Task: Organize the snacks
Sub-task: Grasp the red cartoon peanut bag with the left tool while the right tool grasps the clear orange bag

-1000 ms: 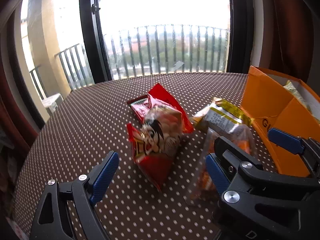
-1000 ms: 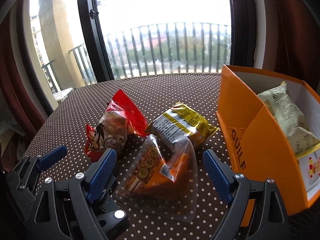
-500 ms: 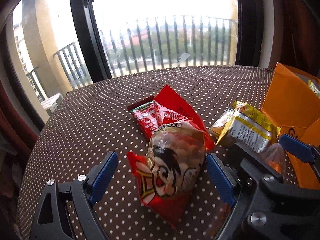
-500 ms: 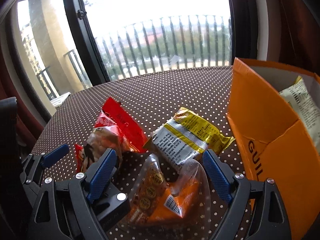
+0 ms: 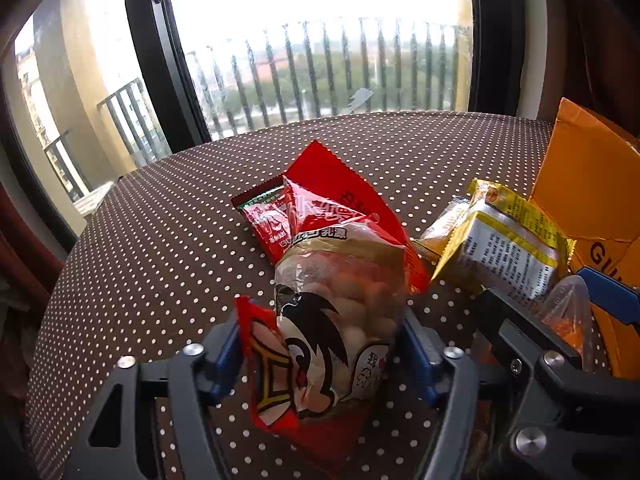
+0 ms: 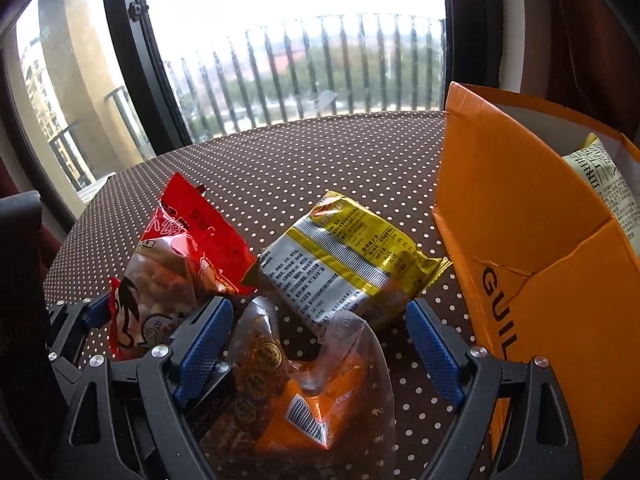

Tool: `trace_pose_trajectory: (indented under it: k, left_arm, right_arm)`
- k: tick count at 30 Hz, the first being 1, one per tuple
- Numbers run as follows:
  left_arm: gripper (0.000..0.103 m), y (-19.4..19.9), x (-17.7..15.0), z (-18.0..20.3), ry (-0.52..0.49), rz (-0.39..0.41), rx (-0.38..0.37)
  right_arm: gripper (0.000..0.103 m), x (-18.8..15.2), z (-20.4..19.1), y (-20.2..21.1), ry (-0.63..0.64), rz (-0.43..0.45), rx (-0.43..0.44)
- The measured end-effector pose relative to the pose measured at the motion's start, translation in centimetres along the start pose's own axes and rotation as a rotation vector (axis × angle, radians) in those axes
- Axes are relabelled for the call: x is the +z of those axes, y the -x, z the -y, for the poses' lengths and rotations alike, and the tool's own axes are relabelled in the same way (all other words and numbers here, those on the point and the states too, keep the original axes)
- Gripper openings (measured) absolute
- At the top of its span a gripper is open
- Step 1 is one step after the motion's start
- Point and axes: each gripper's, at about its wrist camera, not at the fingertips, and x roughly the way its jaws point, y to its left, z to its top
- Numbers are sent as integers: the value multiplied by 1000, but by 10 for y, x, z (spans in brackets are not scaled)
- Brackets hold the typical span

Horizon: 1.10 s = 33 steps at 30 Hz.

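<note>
At the bottom of the left wrist view, our left gripper [image 5: 320, 356] is closing its blue fingers [image 5: 416, 360] on the cartoon snack bag [image 5: 332, 320]. The fingers sit on both sides of the bag and seem to touch it. We think the grab is just starting, and the bag lies on the bench.

At the bottom of the right wrist view, our right gripper [image 6: 316, 352] has its fingers wide open. The clear bag with orange snacks [image 6: 304, 396] lies between them, but the fingers do not touch it.

A little farther up, in the middle of the frame, is the yellow packet [image 6: 344, 264]. It lies just past the clear bag, and whether they touch we cannot tell. At middle left, a red packet [image 6: 200, 220] lies behind the cartoon bag, partly under it.

At the right side stands the orange box [image 6: 528, 240]. One pale packet [image 6: 612, 184] is already inside it, at the upper right. So we think a small part of the job is done. Four snacks still wait on the bench, and we guess they go in the box too.

The bench [image 6: 320, 152] has a brown cloth with small white dots. Behind it, at the top of the frame, is a big window [image 6: 280, 8] with black frames. Outside we see a balcony railing [image 6: 304, 76] and green trees. Dark red curtains hang at the sides.
</note>
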Motion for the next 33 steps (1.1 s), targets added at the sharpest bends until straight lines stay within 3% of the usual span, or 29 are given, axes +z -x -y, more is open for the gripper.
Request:
trace_pose_trajectory:
  k: [2,7,15,25,33]
  left_arm:
    - [55,5,-3,0,9,3,7]
    - [49,17,-14,1,49,1,-26]
    - [49,40,-40,1,143,-25,-90]
    - [50,57,-65,17,154,-11,-27]
    - [56,44,-57,25,98,-17,-7]
  right_arm:
    - [90,-2,0,4,-1,4,2]
    - [90,-8,0,11,-7,11,3]
    - [91,-19,-1,24,17,21,16]
    - [90,-34,3,23,38,-7,20]
    - [90,-29,4,9,28,-23,23]
